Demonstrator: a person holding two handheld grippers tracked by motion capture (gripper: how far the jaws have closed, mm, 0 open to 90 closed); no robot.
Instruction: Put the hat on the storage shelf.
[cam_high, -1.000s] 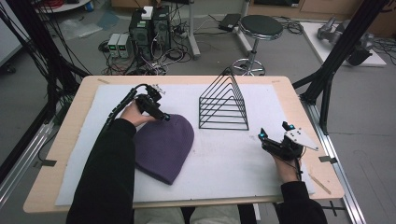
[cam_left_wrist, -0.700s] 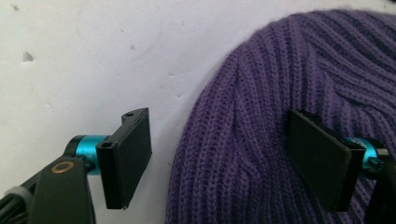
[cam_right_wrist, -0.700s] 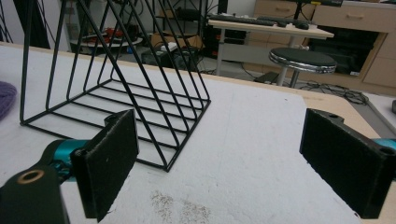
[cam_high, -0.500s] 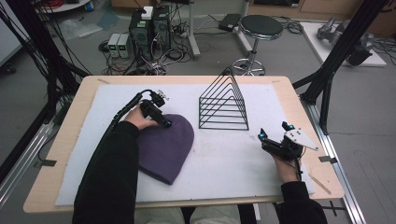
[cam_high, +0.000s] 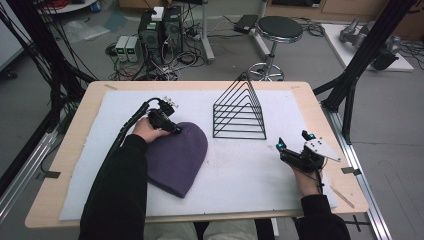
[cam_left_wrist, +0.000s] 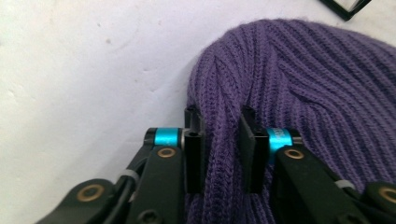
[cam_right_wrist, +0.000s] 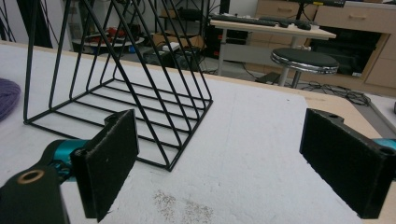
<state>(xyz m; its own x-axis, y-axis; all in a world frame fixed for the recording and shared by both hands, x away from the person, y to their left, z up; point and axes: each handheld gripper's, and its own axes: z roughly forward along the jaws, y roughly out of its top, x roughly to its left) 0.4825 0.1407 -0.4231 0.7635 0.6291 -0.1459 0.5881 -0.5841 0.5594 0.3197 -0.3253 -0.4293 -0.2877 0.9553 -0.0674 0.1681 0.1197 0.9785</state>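
A purple knit beanie (cam_high: 175, 155) lies flat on the white mat, left of centre. My left gripper (cam_high: 177, 131) is at its rounded top edge. In the left gripper view its jaws (cam_left_wrist: 219, 116) have just been closing and now pinch a raised fold of the beanie (cam_left_wrist: 303, 84) between the pads. My right gripper (cam_high: 292, 141) rests low on the mat at the right, apart from the beanie. In its own view the right gripper (cam_right_wrist: 224, 140) stands wide open with nothing between its pads, facing the wire rack.
A black triangular wire rack (cam_high: 239, 112) stands on the mat behind centre, close ahead of the right gripper, rack (cam_right_wrist: 116, 70). The white mat (cam_high: 240, 175) covers most of the wooden table (cam_high: 330, 115). A stool and cabling stand beyond the far edge.
The left gripper has edged a little onto the beanie's top edge, and its jaws have closed on a fold of the knit. The right hand has kept still.
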